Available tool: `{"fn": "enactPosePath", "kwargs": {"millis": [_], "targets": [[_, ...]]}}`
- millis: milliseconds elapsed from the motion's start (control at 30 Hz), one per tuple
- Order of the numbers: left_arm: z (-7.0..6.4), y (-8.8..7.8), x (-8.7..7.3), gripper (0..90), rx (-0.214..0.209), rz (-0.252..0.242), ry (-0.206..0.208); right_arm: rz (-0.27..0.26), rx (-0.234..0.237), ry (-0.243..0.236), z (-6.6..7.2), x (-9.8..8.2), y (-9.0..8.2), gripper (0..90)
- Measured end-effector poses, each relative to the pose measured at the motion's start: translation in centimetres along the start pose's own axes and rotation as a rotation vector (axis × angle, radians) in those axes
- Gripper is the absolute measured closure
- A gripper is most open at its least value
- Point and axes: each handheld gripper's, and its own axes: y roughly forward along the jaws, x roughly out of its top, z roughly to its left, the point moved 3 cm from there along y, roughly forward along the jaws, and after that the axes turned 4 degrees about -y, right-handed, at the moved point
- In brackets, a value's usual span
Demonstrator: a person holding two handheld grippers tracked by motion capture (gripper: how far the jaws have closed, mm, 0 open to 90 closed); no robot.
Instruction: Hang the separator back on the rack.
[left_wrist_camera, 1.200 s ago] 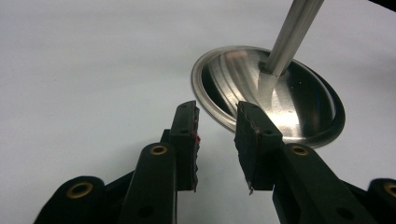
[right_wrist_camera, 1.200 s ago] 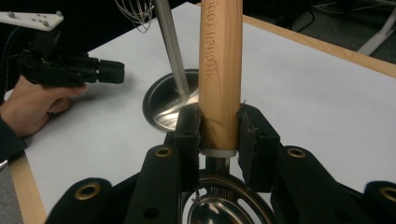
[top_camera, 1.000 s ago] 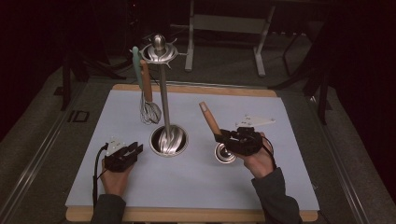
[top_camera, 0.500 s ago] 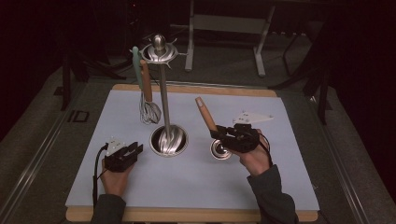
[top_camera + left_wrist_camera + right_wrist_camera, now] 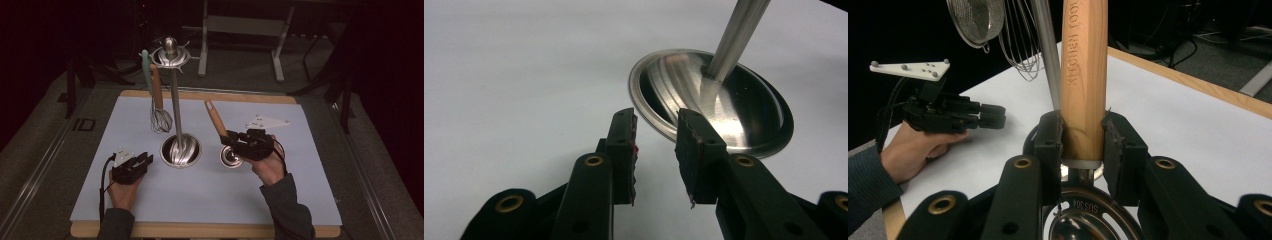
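Note:
A steel utensil stand (image 5: 176, 110) rises from its round base (image 5: 181, 150) on the white mat. A whisk (image 5: 160, 120) with a wooden handle and a teal-handled utensil (image 5: 145, 70) hang from its top. My right gripper (image 5: 229, 137) is shut on the lower end of a ladle's wooden handle (image 5: 216, 119), and the ladle's steel bowl (image 5: 231, 156) is low over the mat. In the right gripper view both pads press the handle (image 5: 1084, 75) at the right gripper (image 5: 1083, 135). My left gripper (image 5: 145, 160) is open and holds nothing, just left of the base (image 5: 714, 105).
The white mat (image 5: 300, 190) covers a wooden board with its edge at the front and back. A mesh strainer (image 5: 975, 17) and the whisk wires (image 5: 1020, 45) hang close behind the held handle. Dark frames and stands lie beyond the table.
My right gripper has shifted slightly left toward the stand with the ladle, and the handle's top has leaned further left. The left gripper has stayed put.

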Motion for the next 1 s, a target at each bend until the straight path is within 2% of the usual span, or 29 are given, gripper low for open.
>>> {"fn": "enactPosePath", "kwargs": {"millis": [633, 1000], "targets": [[0.0, 0.0, 0.0, 69.5, -0.001, -0.001, 0.0, -0.045, 0.03, -0.003, 0.7, 1.6, 0.1, 71.3], [0.0, 0.0, 0.0, 69.5, -0.001, 0.0, 0.001, -0.062, 0.03, -0.016, 1.1, 2.4, 0.0, 71.3]]}}
